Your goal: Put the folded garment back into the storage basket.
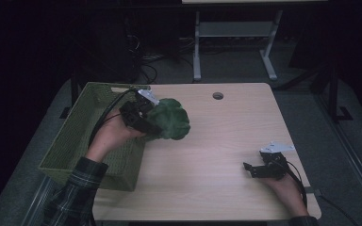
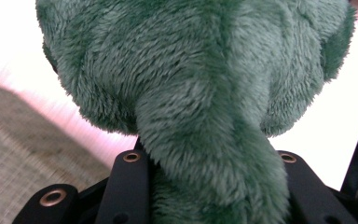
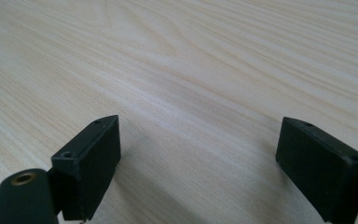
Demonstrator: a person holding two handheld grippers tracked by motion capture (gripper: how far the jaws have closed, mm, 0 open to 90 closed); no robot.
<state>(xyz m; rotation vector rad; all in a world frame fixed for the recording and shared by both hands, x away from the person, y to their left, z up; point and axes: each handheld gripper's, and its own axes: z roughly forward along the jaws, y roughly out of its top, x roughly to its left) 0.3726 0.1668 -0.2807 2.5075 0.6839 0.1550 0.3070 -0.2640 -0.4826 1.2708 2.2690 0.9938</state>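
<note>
A dark green plush toy hangs in the air over the table's left part, just right of the green basket. My left gripper is shut on it, and in the left gripper view the fur bulges out between the two black jaws. My right gripper rests low over the light wooden table near its front right corner. Its jaws stand wide apart in the right gripper view with bare wood between them.
The basket is a green woven bin that overhangs the table's left edge. A round cable hole sits near the table's far edge. A white table frame stands on the floor beyond.
</note>
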